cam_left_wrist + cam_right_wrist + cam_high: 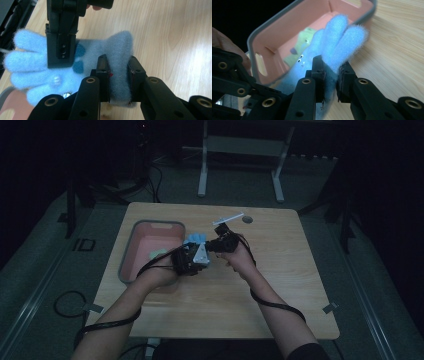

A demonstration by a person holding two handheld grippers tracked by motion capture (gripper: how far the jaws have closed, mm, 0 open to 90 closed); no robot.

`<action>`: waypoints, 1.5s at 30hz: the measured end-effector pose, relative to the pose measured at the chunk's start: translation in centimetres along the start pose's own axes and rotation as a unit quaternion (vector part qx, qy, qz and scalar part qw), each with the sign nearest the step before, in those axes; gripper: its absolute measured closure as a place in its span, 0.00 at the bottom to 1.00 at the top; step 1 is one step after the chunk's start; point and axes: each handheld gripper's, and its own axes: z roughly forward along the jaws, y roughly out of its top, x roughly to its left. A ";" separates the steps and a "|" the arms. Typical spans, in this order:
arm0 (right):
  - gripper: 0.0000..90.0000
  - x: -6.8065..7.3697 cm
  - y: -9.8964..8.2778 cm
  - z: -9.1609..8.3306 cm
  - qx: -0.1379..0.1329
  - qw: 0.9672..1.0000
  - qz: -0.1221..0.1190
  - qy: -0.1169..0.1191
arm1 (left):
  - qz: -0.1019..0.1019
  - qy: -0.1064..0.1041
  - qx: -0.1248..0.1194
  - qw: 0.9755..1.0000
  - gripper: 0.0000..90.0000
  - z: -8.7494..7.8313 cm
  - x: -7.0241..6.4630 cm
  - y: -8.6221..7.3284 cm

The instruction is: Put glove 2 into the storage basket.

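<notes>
Dim surroundings and a pale wooden table [280, 285] frame the work, which centres on a fluffy light-blue glove [37, 65] held above the tabletop just beside a pink basin [131, 251]. The glove's cuff end is pinched between the closed jaws of the left gripper [117, 72], and its finger end is clamped by the closed jaws of the right gripper [331, 72], so the glove is stretched between the two. The step in hand is judged to be carrying the glove over to the basin; both grips should be kept firm and the two hands moved together, so that the soft fabric is neither pulled out of a jaw nor dragged against the rim. A yellow-green glove [300, 41] is already lying in the basin, and the blue one is best lowered beside it with the finger end released first. Farther off, a small white strip [228, 218] and a grey round disc [247, 219] are seen near the far edge, well clear. Nothing is found in the way except the grey rim of the basin.
</notes>
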 end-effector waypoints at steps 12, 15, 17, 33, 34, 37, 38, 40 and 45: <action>0.88 2.5 2.8 5.1 0.008 0.999 -0.009 0.037 | -0.025 0.013 0.032 0.999 0.84 -2.4 1.1 -4.0; 0.88 2.8 3.1 6.0 0.009 0.999 -0.011 0.042 | -0.030 0.018 0.041 0.999 0.84 -2.9 1.2 -5.2; 0.88 3.2 3.4 6.9 0.009 0.999 -0.011 0.049 | -0.038 0.020 0.043 0.998 0.84 -3.3 1.4 -6.1; 0.87 3.7 3.7 11.8 0.055 0.998 -0.016 0.023 | -0.065 -0.009 0.081 0.995 0.84 -0.8 2.5 -10.1; 0.87 3.6 3.7 12.0 0.059 0.998 -0.019 0.019 | -0.064 -0.011 0.085 0.994 0.84 -0.6 2.5 -10.1; 0.87 3.4 3.5 12.3 0.065 0.998 -0.019 0.014 | -0.068 -0.017 0.093 0.993 0.84 -0.1 2.6 -10.3; 0.86 3.4 3.4 12.4 0.066 0.998 -0.020 0.012 | -0.069 -0.018 0.093 0.993 0.84 -0.1 2.6 -10.4; 0.84 3.3 3.3 12.6 0.069 0.997 -0.019 0.012 | -0.073 -0.022 0.097 0.992 0.84 0.1 2.7 -10.4; 0.73 3.3 3.4 12.4 0.069 0.997 -0.023 0.007 | -0.081 -0.026 0.100 0.991 0.82 0.5 2.9 -10.5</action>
